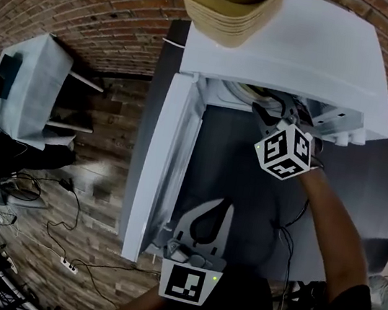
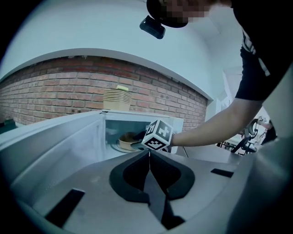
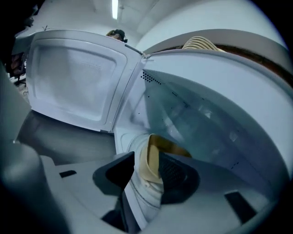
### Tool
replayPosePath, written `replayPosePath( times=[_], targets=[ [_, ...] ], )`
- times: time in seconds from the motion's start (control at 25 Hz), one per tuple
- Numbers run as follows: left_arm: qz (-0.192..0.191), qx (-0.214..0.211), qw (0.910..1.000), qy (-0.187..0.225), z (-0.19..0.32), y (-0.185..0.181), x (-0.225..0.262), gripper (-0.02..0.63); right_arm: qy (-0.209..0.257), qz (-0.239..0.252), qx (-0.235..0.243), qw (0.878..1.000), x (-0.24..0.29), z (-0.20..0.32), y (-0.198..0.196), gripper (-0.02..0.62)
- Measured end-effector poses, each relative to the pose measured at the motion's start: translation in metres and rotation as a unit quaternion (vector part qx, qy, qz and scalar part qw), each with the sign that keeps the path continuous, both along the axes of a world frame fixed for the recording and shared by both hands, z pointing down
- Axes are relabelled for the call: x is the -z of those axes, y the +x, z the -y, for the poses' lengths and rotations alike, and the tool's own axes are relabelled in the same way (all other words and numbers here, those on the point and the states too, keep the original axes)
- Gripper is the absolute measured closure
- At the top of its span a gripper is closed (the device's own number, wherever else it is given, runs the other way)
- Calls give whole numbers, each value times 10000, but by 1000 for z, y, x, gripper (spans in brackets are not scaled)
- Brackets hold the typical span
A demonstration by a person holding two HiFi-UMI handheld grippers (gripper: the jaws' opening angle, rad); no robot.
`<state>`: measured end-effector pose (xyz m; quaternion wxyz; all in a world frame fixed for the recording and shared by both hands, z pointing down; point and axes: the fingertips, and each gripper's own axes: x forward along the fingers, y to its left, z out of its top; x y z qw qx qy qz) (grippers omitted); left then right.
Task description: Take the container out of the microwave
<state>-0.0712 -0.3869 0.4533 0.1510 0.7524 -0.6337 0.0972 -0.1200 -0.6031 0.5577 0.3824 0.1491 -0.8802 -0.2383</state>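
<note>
Container (image 3: 152,165): tan bowl, sat on the white turntable (image 3: 137,196) inside the microwave (image 1: 305,51), not yet out. Your right tongs (image 3: 146,157) were in the cavity, jaws standing apart with the bowl's near wall between them; I saw no squeeze on it. Your left tongs (image 2: 149,154) were pressed together on nothing, low beside the open door (image 1: 160,160)

Risks, as I judged them:
- A bite on one thin wall alone would likely let the bowl tip away from you once lifted. I couldn't tell what was in it, so a spill was possible.
- A shallow bite could slip off the rim.
- Pulling low could drag the turntable or knock the bowl on the cavity's front lip.
- A bump to the casing could shake the stack of bowls (image 1: 232,7) perched on top, right over the opening.

The microwave stood on a dark tabletop (image 1: 370,193). Brick wall (image 2: 55,96) behind, a small white table (image 1: 30,81) off to your left, cables and a power strip (image 1: 67,264) on the floor
</note>
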Motion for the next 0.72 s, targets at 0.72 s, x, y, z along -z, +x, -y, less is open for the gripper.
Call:
replayPosePath(
  times=[0.72],
  targets=[
    [36,-145,9999,71,-23,3,10,594,-428,417,-407,9974,16,-2,-11,521]
  ],
)
